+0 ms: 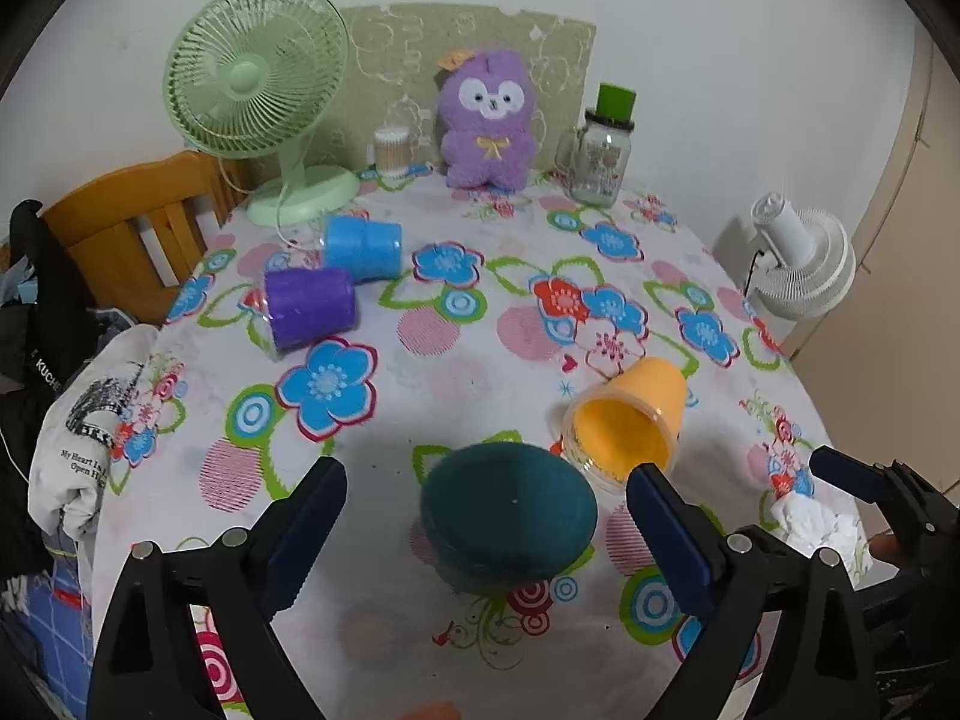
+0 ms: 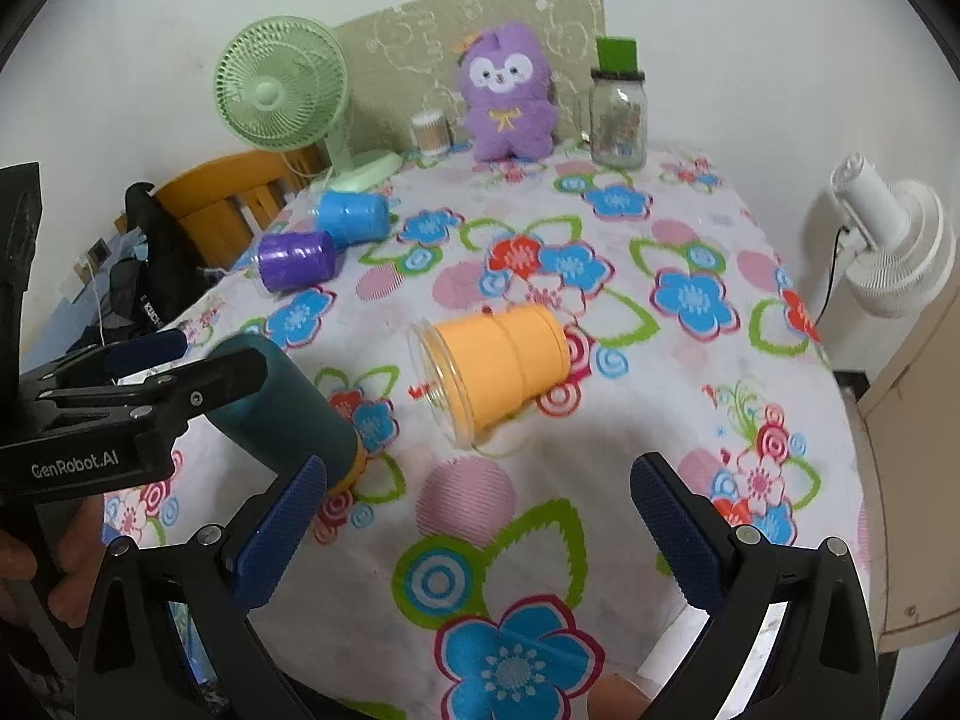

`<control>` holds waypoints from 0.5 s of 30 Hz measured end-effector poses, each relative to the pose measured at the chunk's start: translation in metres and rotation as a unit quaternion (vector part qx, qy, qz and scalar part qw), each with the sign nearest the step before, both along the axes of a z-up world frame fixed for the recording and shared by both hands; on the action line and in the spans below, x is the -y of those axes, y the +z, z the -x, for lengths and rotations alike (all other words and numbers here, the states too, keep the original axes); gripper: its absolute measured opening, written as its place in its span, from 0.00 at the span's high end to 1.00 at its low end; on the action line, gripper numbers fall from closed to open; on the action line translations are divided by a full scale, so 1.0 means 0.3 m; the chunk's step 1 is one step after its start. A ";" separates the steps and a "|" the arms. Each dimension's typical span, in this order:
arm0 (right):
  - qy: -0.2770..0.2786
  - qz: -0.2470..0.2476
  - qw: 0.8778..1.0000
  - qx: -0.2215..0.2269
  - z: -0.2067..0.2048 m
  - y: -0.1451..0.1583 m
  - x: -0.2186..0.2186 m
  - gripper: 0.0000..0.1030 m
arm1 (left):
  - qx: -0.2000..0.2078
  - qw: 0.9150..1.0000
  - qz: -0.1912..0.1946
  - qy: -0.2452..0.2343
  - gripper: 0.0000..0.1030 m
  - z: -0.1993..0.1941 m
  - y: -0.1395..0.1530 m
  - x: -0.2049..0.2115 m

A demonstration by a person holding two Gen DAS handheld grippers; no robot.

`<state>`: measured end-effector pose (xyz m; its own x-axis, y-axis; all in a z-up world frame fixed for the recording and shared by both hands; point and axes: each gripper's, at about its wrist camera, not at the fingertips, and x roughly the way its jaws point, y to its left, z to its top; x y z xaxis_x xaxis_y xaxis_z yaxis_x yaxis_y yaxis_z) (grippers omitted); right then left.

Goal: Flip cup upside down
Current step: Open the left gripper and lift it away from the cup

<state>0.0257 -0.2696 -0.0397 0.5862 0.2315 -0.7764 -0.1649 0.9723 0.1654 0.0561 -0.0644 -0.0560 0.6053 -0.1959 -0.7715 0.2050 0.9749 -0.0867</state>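
now the teal cup (image 1: 509, 516) stands bottom-up on the counter (image 1: 456, 360), between the wide open fingers of the left claw (image 1: 486, 522). the right claw (image 2: 477, 531) is wide open and empty. next, probably, the orange cup (image 2: 495, 363) lying on its side must be gripped and turned.

- We are looking at a lived-in home room, not a lab or shop.
- Ahead of the claw, the surface (image 1: 480, 324) wears a bright flowered cloth.
- At its far edge stand a green desk fan (image 1: 258, 72), a purple plush toy (image 1: 486, 120) and a glass jar (image 1: 603, 162).
- Far left, a wooden chair (image 1: 138, 222) carries draped clothes.
- Far right stands a white fan (image 1: 801, 264).
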 end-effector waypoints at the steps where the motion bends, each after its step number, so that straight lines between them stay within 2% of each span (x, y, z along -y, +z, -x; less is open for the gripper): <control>1: 0.002 0.003 1.000 0.006 -0.001 0.016 -0.010 0.01 | 0.005 1.000 0.001 0.002 0.05 0.003 0.011 -0.005; 15: 0.026 0.016 0.998 0.049 -0.011 0.123 -0.093 0.01 | 0.061 0.997 0.017 0.038 0.02 0.047 0.128 -0.113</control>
<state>0.0289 -0.2417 -0.0028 0.6472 0.2391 -0.7238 -0.2286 0.9667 0.1149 0.0419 -0.0305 -0.0177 0.7085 -0.1709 -0.6847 0.1417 0.9849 -0.0991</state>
